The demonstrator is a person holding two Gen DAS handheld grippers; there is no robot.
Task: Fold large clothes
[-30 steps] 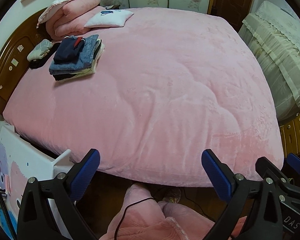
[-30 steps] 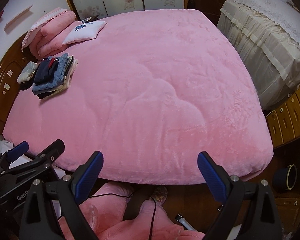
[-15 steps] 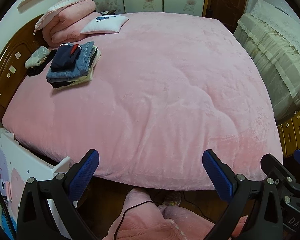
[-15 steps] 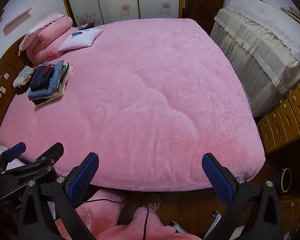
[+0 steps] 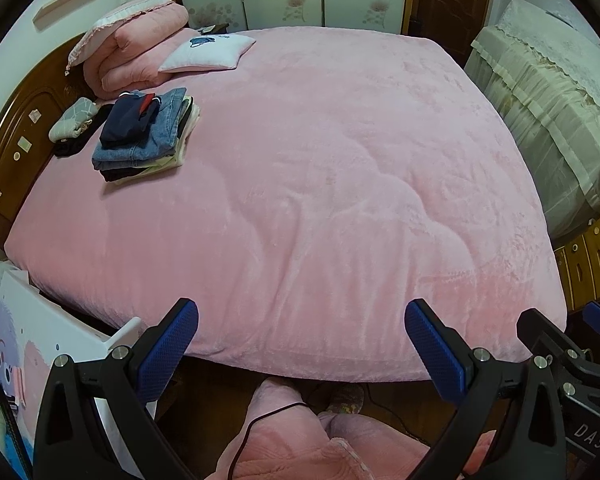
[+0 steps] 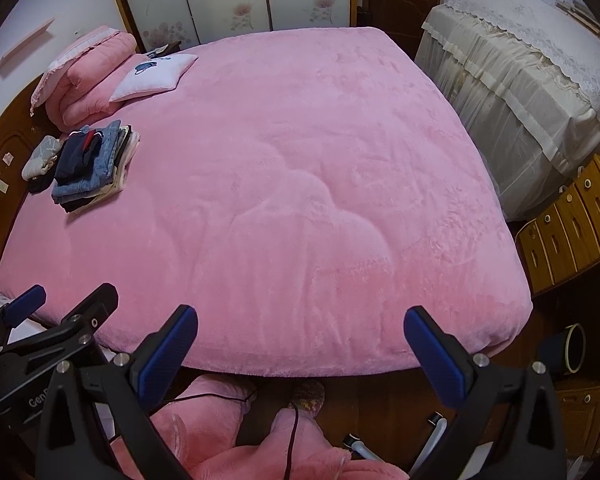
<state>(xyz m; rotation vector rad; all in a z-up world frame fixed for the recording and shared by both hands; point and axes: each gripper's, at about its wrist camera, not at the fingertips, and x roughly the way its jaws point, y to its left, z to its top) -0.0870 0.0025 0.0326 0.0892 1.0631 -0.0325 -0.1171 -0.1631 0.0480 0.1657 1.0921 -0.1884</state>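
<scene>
Now both grippers, left (image 5: 301, 342) and right (image 6: 301, 346), jaws spread wide and holding nothing, above the bed's (image 5: 340, 184) near edge, folded clothes (image 5: 144, 136) stacked near the headboard corner, beside a pillow (image 5: 206, 54).

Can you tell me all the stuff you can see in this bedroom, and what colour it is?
bed cover: one, pink, spread over the bed
stack of folded clothes: one, navy, denim blue, cream, near the headboard
small pillow: one, white, head of bed
folded quilt: one, pink, by the headboard
headboard: one, brown wood, left
wooden drawers: one set, brown, right
left gripper: fingers blue, open
right gripper: fingers blue, open
</scene>
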